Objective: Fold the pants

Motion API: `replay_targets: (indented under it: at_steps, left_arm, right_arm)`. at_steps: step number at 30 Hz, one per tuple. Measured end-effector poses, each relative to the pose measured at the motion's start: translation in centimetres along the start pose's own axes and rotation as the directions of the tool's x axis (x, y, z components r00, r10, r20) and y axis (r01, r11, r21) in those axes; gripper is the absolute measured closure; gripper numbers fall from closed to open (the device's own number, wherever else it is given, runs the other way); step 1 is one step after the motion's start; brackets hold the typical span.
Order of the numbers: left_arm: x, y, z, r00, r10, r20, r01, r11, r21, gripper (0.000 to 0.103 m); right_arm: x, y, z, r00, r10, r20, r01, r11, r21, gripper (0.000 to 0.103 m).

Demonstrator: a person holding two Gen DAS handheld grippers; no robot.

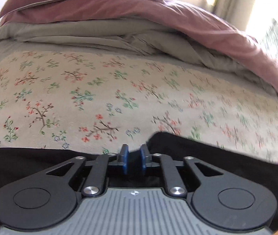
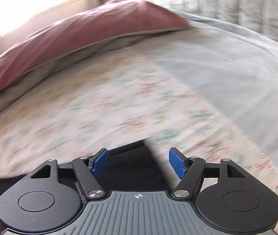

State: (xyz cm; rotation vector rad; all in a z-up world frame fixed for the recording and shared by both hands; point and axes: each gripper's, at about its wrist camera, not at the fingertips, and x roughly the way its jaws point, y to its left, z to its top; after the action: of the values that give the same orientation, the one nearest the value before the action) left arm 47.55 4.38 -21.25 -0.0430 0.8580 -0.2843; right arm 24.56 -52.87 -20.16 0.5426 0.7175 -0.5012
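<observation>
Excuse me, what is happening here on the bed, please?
A person with a gripper in each hand is folding black pants on a bed with a flowered sheet. The left gripper is nearly closed on the edge of the pants; a firm hold cannot be confirmed. The right gripper is open above a corner of the pants, holding nothing. Pink pillows lie further back.

No readable text, label, brand or number shows anywhere.
</observation>
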Motion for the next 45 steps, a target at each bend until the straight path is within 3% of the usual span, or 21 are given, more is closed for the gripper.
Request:
replay_targets:
  at_steps: [2,3,5,6,7,8,9,11,15,18,23,28,31,33,37,39,42,45]
  left_arm:
    - [1.0,-0.7,0.1,1.0,0.015,-0.021,-0.015,1.0,0.021,0.066]
    - [1.6,-0.9,0.2,0.999,0.021,-0.027,-0.02,0.999,0.025,0.057]
    - [2.5,-1.8,0.0,0.999,0.04,-0.025,-0.039,0.998,0.047,0.041]
    - [2.9,-2.3,-0.1,0.998,0.062,-0.018,-0.061,0.996,0.073,0.041]
    - [3.2,-2.8,-0.3,0.996,0.084,-0.009,-0.083,0.991,0.103,0.044]
    - [3.6,-3.3,-0.5,0.995,0.104,-0.003,-0.103,0.986,0.132,0.074]
    - [3.9,-3.6,-0.6,0.992,0.127,-0.005,-0.125,0.98,0.153,0.092]
    - [3.7,-3.9,-0.9,0.99,0.142,0.017,-0.143,0.977,0.156,0.092]
    - [2.8,-3.1,-0.7,0.988,0.138,0.07,-0.143,0.987,0.078,0.092]
    - [3.0,-3.4,-1.0,0.985,0.153,0.082,-0.159,0.984,0.081,0.092]
    - [3.2,-2.9,-1.2,0.985,0.144,0.09,-0.147,0.989,0.027,0.092]
    - [3.2,-2.4,-1.3,0.987,0.146,0.07,-0.145,0.989,-0.019,0.089]
    - [0.8,-0.9,-1.1,0.991,0.113,0.075,-0.108,0.992,-0.067,0.08]
    - [-1.3,0.9,-1.2,0.989,0.117,0.093,-0.107,0.989,-0.103,0.068]
    - [-4.2,5.7,-2.3,0.987,0.155,0.036,-0.143,0.963,-0.231,0.067]
    - [-5.1,7.9,-3.6,0.987,0.161,-0.001,-0.153,0.939,-0.307,0.067]
    - [-6.0,10.8,-5.5,0.983,0.18,-0.041,-0.182,0.908,-0.376,0.067]
    - [-6.2,12.9,-7.0,0.977,0.21,-0.038,-0.204,0.87,-0.448,0.068]
  right_arm:
    - [1.4,-1.3,0.1,1.0,-0.002,-0.016,0.002,1.0,-0.014,0.052]
    - [2.2,-1.7,-0.1,0.999,0.027,-0.033,-0.027,1.0,-0.014,0.058]
    - [3.9,-1.4,-0.6,0.996,0.065,-0.066,-0.065,0.998,-0.008,0.062]
    - [4.4,-1.1,-0.8,0.996,0.067,-0.066,-0.069,0.997,-0.022,0.062]
    - [4.7,-0.6,-1.0,0.996,0.068,-0.054,-0.07,0.996,-0.052,0.062]
    - [4.8,-0.2,-1.0,0.996,0.077,-0.047,-0.081,0.994,-0.076,0.075]
    - [5.0,0.1,-0.8,0.994,0.096,-0.049,-0.1,0.991,-0.087,0.093]
    - [4.6,0.2,-0.5,0.992,0.117,-0.036,-0.12,0.989,-0.089,0.098]
    - [3.4,0.5,0.4,0.99,0.131,0.056,-0.125,0.988,-0.094,0.1]
    - [3.1,1.4,0.7,0.988,0.112,0.106,-0.1,0.989,-0.11,0.102]
    - [4.9,2.3,-0.4,0.998,0.03,0.055,-0.021,0.986,-0.168,0.099]
    - [4.7,2.0,-0.5,0.994,0.007,0.106,0.007,0.992,-0.127,0.094]
    - [5.4,2.2,-0.6,0.988,-0.14,0.068,0.149,0.978,-0.144,0.091]
    - [4.6,2.4,-0.4,0.982,-0.167,0.083,0.178,0.973,-0.147,0.09]
    - [1.0,5.4,0.8,0.982,-0.107,0.157,0.138,0.97,-0.202,0.088]
    - [-0.8,7.8,0.8,0.986,-0.037,0.165,0.074,0.97,-0.23,0.086]
    - [-2.9,12.2,-0.4,0.986,0.123,0.111,-0.088,0.956,-0.28,0.08]
    - [-4.2,17.5,-3.4,0.964,0.265,0.002,-0.242,0.884,-0.4,0.075]
